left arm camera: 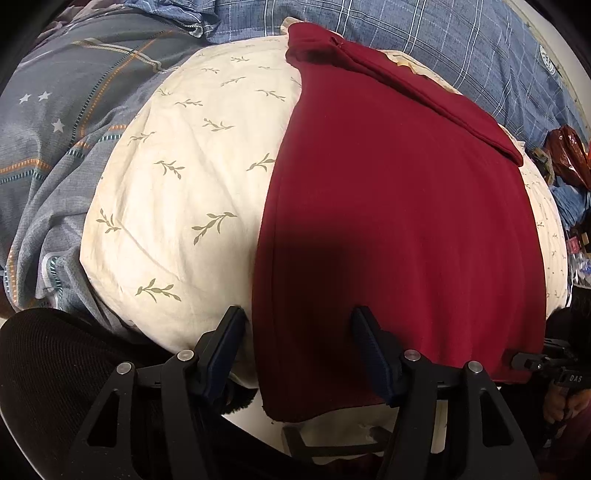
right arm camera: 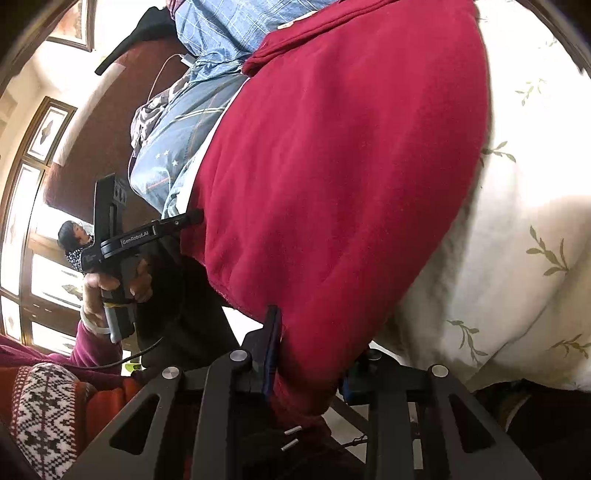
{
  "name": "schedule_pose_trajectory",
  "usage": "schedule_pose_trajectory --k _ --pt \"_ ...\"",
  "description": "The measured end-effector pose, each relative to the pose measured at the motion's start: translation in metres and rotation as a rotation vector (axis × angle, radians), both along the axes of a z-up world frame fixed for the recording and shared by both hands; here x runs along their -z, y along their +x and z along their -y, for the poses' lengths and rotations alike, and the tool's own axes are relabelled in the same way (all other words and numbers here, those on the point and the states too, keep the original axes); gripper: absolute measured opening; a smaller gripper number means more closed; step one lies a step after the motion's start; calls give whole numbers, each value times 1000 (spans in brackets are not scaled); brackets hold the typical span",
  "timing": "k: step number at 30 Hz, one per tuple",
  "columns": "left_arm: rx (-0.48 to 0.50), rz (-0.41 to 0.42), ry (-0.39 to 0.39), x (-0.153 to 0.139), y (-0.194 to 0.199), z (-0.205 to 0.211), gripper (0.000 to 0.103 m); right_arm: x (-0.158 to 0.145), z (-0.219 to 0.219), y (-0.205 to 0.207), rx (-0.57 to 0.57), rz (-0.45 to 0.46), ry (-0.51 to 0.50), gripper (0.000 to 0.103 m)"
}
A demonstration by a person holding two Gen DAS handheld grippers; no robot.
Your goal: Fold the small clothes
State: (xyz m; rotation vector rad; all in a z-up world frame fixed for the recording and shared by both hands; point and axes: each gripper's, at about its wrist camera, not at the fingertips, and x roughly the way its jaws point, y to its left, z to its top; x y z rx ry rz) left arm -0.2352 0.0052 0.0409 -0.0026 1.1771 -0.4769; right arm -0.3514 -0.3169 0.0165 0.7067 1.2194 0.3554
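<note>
A dark red garment is spread flat over a cream pillow printed with small green sprigs, and its near hem hangs over the pillow's front edge. A folded band of the same red cloth lies along its far side. The pillow rests on a bed among a grey checked quilt with small stars and a blue checked cover.

In the left wrist view the left tongs are seen set apart at the garment's near left corner: one finger lies on the cream pillow just beside the red edge, the other on the red cloth. The cloth's edge runs between them, but the pads are not seen pressing on it.

In the right wrist view the right tongs are closed on the near right corner of the garment, a bunched fold of red cloth being pinched between the two fingers. Farther left in that view the left tongs are seen from the side, held by a hand with a maroon sleeve, their tip touching the garment's edge. A patterned knit sweater is seen at the lower left.
</note>
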Motion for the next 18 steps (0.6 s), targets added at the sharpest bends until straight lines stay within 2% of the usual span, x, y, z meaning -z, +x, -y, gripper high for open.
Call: schedule_pose_trajectory --k 4,5,6,7,8,9,10,13,18 --pt "6 6 10 0 -2 2 61 -4 -1 -1 -1 20 0 27" --pt "11 9 15 0 -3 3 60 -7 -2 -1 -8 36 -3 22" --pt "13 12 15 -1 -3 3 54 -10 -3 -1 -12 52 -2 17" --pt "13 15 10 -1 -4 3 43 -16 -3 -1 -9 73 8 15" --pt "13 11 -3 -2 -4 2 38 -20 -3 0 -1 91 28 14" --pt "8 2 -20 -2 -4 1 28 -25 -3 2 3 112 42 13" --pt "11 -7 -40 -3 -3 -1 12 -31 -4 4 0 126 33 12" --pt "21 -22 -76 -11 -1 -3 8 -47 -4 11 -20 170 -42 10" --pt "23 -10 -193 -35 9 -17 8 -73 15 21 30 268 -48 10"
